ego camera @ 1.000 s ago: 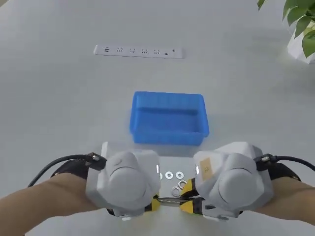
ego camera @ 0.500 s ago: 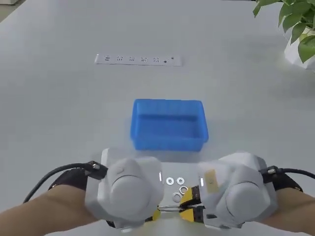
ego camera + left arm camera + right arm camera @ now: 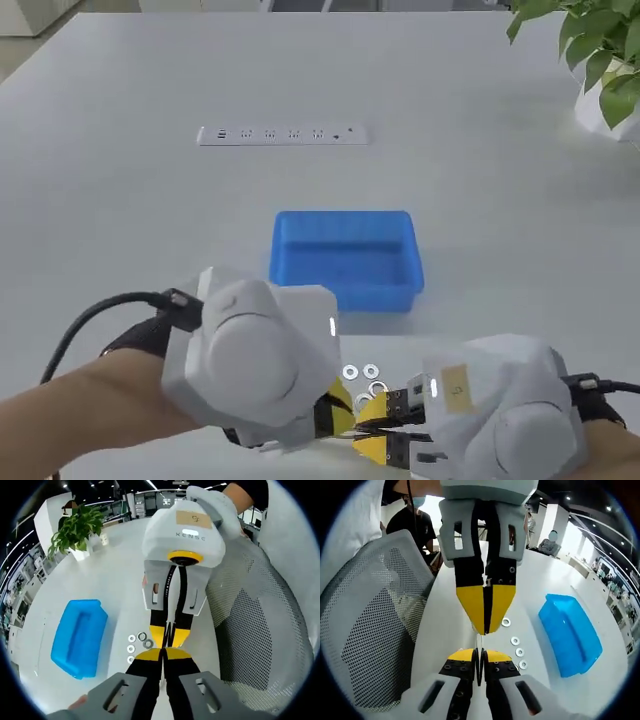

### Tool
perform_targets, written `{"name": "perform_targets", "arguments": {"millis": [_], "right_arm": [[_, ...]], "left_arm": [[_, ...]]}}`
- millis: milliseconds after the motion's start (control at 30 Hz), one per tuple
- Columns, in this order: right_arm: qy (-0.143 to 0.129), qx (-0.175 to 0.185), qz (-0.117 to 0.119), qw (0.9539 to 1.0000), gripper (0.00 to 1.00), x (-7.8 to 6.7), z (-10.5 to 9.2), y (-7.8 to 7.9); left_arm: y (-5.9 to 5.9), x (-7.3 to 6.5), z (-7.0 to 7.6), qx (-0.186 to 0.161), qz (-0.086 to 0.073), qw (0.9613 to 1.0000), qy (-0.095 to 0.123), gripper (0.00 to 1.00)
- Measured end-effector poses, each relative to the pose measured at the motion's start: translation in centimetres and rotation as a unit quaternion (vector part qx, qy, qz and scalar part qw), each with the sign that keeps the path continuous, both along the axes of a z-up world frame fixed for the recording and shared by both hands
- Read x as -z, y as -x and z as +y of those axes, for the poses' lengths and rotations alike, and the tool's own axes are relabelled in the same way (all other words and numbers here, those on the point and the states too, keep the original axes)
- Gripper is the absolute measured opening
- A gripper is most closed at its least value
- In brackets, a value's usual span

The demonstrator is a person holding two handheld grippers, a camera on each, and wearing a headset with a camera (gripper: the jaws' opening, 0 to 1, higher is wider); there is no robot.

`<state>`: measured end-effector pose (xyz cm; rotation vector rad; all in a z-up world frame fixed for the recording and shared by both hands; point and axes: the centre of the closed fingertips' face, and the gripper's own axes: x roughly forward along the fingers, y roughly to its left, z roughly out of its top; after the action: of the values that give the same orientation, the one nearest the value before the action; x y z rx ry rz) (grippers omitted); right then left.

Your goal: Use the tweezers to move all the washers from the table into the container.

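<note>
The pale table carries a blue container, washers and a power strip.

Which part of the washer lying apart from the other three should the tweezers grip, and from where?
Grip the lone washer by its rim: one tip of the tweezers through the hole, the other outside the edge. It lies flat on the table, so come down steeply from above, probably on the side away from the other washers.
</note>
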<state>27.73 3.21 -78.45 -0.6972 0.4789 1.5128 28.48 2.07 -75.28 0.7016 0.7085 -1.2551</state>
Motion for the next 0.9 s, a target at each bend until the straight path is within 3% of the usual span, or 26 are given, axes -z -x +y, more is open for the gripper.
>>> {"name": "perform_targets", "arguments": {"millis": [133, 200, 233, 267, 300, 333, 400, 533, 567, 600, 633, 667, 800, 900], "right_arm": [[-0.001, -0.004, -0.001, 1.0, 0.07, 0.0, 0.0, 0.1], [0.0, -0.006, -0.004, 1.0, 0.07, 0.0, 0.0, 0.0], [0.001, -0.008, -0.005, 1.0, 0.07, 0.0, 0.0, 0.0], [0.001, -0.008, -0.003, 1.0, 0.07, 0.1, 0.1, 0.0], [0.001, -0.008, -0.003, 1.0, 0.07, 0.0, 0.1, 0.0], [0.002, -0.01, -0.003, 0.9999, 0.07, 0.0, 0.1, 0.0], [0.0, -0.01, -0.003, 0.9999, 0.07, -0.2, 0.2, 0.0], [-0.005, -0.009, 0.001, 0.9999, 0.07, -0.5, 0.2, 0.0], [-0.007, -0.008, 0.002, 0.9999, 0.07, -0.6, 0.2, 0.0], [-0.006, -0.01, 0.003, 0.9999, 0.07, -0.6, 0.2, 0.1], [-0.004, -0.012, 0.0, 0.9999, 0.07, -0.6, 0.2, 0.1], [-0.002, -0.015, 0.0, 0.9999, 0.07, -0.6, 0.1, 0.2], [0.009, -0.024, -0.013, 0.9996, 0.07, -0.1, 0.2, 0.4], [0.019, -0.028, -0.018, 0.9993, 0.07, 0.4, 0.1, 0.4]], "left_arm": [[0.0, 0.6, 1.2, -0.008, 0.0, 0.9999, -0.008, 0.05], [-0.3, 1.1, 1.6, -0.017, -0.002, 0.9998, -0.008, 0.1], [-0.1, 1.6, 1.9, -0.02, 0.009, 0.9997, -0.009, 0.14], [0.3, 2.3, 2.2, -0.023, 0.031, 0.9991, -0.017, 0.17], [0.5, 2.8, 2.2, -0.019, 0.036, 0.999, -0.02, 0.19], [0.7, 3.3, 2.4, -0.009, 0.037, 0.9989, -0.029, 0.21], [0.5, 4.3, 2.7, 0.003, 0.021, 0.9984, -0.053, 0.2], [0.6, 5.7, 2.7, 0.0, 0.028, 0.9978, -0.06, 0.17], [1.0, 5.6, 2.6, 0.01, 0.036, 0.9979, -0.054, 0.14], [0.3, 5.5, 2.5, -0.007, 0.023, 0.9987, -0.044, 0.13], [0.4, 5.4, 2.4, -0.006, 0.03, 0.9989, -0.035, 0.11], [0.4, 5.5, 2.5, -0.007, 0.034, 0.9987, -0.037, 0.07], [0.8, 5.1, 2.7, 0.021, 0.022, 0.9978, -0.058, 0.07], [0.9, 4.3, 2.7, 0.02, 0.028, 0.9978, -0.056, 0.07]]}}
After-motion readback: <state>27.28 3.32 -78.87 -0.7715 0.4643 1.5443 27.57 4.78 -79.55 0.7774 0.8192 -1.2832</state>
